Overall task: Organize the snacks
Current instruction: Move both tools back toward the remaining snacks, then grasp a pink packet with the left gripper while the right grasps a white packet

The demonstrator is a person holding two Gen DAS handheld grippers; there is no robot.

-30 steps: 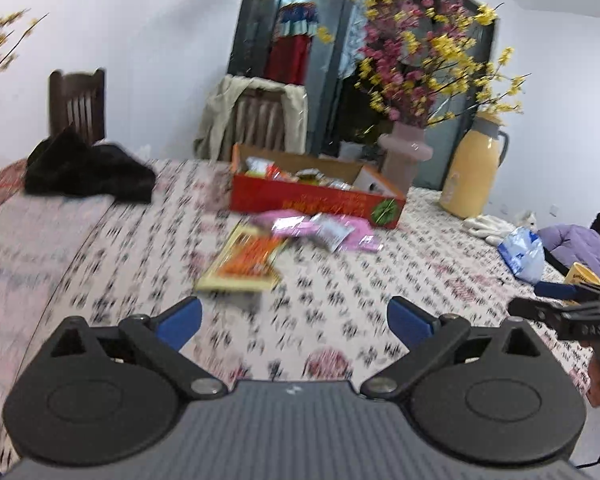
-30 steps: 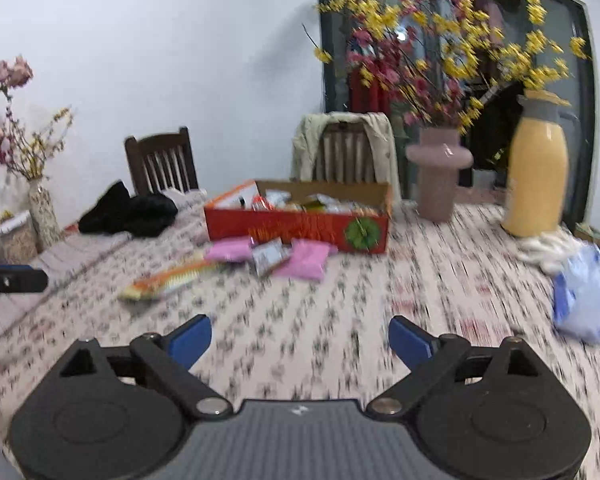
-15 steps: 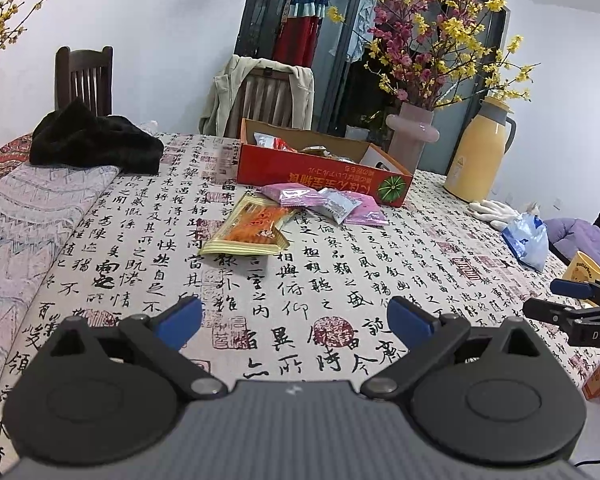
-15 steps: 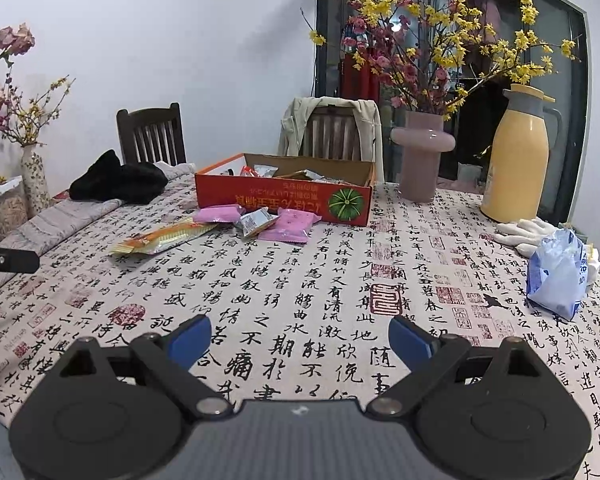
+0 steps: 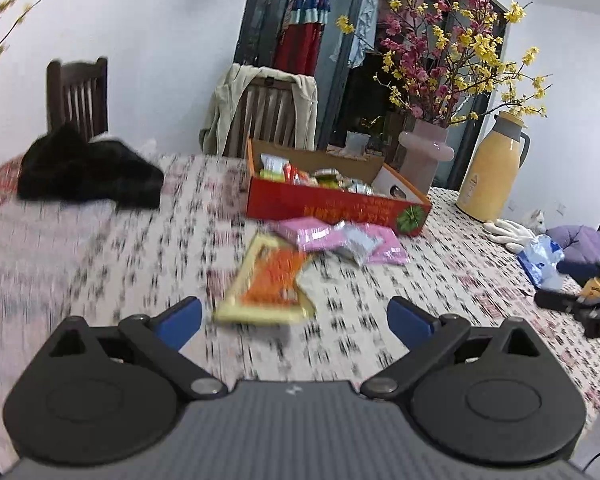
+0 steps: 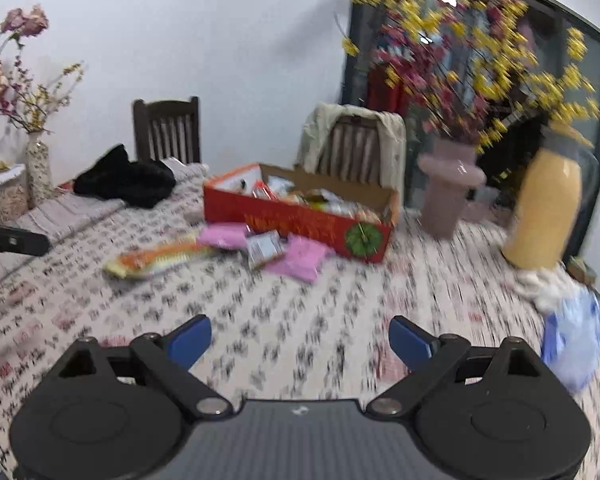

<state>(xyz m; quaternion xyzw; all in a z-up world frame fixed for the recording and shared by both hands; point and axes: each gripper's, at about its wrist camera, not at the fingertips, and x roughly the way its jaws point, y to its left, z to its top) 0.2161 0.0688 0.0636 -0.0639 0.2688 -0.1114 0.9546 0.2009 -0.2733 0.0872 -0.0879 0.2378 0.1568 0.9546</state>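
Note:
A red cardboard box [image 5: 332, 206] holding several snack packets stands mid-table; it also shows in the right wrist view [image 6: 296, 218]. In front of it lie a yellow-orange snack packet [image 5: 266, 286] [image 6: 160, 260], pink packets [image 5: 312, 234] [image 6: 296, 258] and a small silver packet [image 5: 356, 242] [image 6: 264, 246]. My left gripper [image 5: 294, 320] is open and empty, just short of the yellow-orange packet. My right gripper [image 6: 300, 340] is open and empty, above bare tablecloth well short of the packets.
A pink vase of flowers [image 5: 424, 158] and a yellow thermos [image 5: 490, 172] stand right of the box. A black garment [image 5: 88, 172] lies at the far left. White gloves [image 5: 508, 230] and a blue bag [image 6: 576, 344] lie at the right. Chairs stand behind the table.
Both grippers have moved forward toward the snacks; the packets and box look larger and nearer. The views are blurred by motion. Both stay open.

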